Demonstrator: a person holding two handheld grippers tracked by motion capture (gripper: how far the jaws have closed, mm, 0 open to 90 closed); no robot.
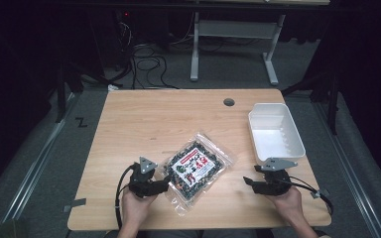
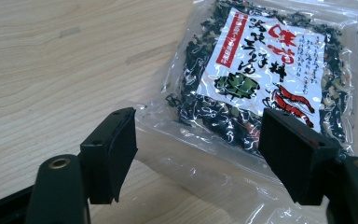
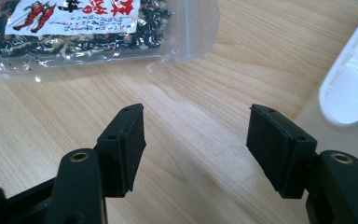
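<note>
The bag (image 1: 197, 170) lies flat on the table (image 1: 144, 119), and everything here is told from the bag. It is a clear bag with dark dried bits and a white and red label. The left gripper (image 1: 164, 184) sits at the bag's near left edge, with its jaws wide apart and nothing between them yet. In the left gripper view (image 2: 196, 154) the jaws stand on each side of the bag's clear, empty edge. The right gripper (image 1: 250, 182) is to the right of the bag, well apart from it, jaws open too, over bare wood (image 3: 196, 154). The white tub (image 1: 276, 131) stands farther right of the bag and a bit behind it. I think the job is to lift the bag into the tub. To do it well, pinch the flat clear edge, not the fat middle, because the plastic is slick and can slip. Squeeze firmly, then lift slowly so the bag does not swing. The small words on the label are too blurry to read. The bag's near corner is cut off in the left gripper view.
</note>
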